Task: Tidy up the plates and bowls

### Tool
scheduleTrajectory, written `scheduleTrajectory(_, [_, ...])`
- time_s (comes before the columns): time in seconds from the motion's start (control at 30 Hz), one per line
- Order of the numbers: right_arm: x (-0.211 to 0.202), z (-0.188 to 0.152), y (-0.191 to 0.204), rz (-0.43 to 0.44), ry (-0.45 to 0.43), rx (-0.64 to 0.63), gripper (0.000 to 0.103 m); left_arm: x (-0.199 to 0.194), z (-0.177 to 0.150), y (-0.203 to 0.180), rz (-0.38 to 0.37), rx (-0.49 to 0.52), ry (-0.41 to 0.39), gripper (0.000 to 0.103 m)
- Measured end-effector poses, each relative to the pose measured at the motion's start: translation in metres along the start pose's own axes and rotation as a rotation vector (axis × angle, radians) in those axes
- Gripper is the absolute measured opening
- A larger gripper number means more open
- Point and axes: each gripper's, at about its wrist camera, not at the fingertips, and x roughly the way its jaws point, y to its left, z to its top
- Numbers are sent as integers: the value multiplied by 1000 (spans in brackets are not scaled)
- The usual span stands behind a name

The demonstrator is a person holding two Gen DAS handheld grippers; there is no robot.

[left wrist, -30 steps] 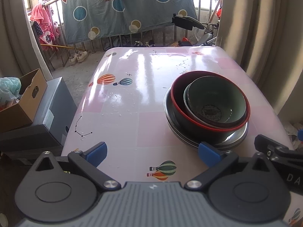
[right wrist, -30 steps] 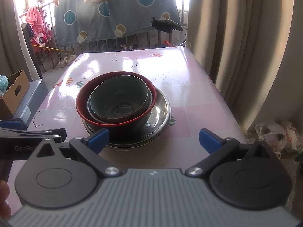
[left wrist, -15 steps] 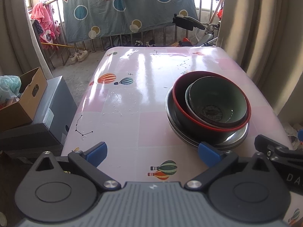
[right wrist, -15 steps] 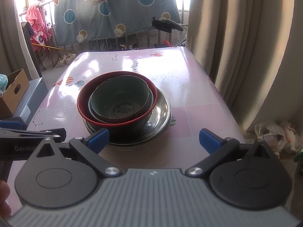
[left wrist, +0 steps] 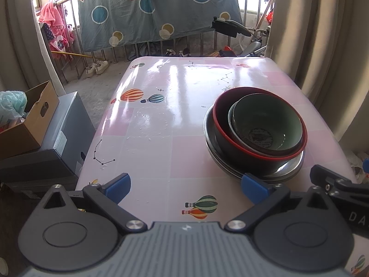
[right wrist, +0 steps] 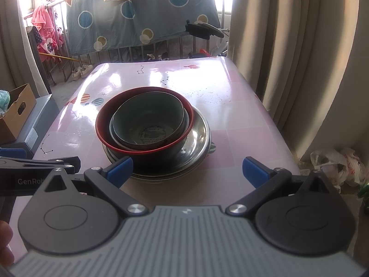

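Observation:
A stack stands on the pink table [left wrist: 161,120]: a grey-green bowl [left wrist: 267,120] nests in a red-rimmed black bowl [left wrist: 221,124], which sits on a steel plate [left wrist: 290,168]. The same stack shows in the right wrist view: green bowl [right wrist: 150,117], red-rimmed bowl [right wrist: 103,129], steel plate [right wrist: 198,136]. My left gripper [left wrist: 185,184] is open and empty, near the table's front edge, left of the stack. My right gripper [right wrist: 186,170] is open and empty, just in front of the stack; its left fingertip [right wrist: 120,168] is close to the plate's rim.
A cardboard box [left wrist: 25,124] and a dark crate [left wrist: 53,152] stand on the floor left of the table. Curtains [right wrist: 299,69] hang to the right. A railing with a hanging blue sheet [left wrist: 156,11] is beyond the far edge. Plastic bags [right wrist: 334,166] lie on the floor at right.
Both grippers have drifted very slightly; the stack sits a touch further right in the views. Nothing was gripped or released.

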Motion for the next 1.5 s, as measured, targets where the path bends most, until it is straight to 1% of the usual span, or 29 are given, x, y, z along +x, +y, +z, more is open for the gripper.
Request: scheduleTrajectory(1.5, [2,-1,2,3,10,2,102,-2,-3,2,6,-7,6,102])
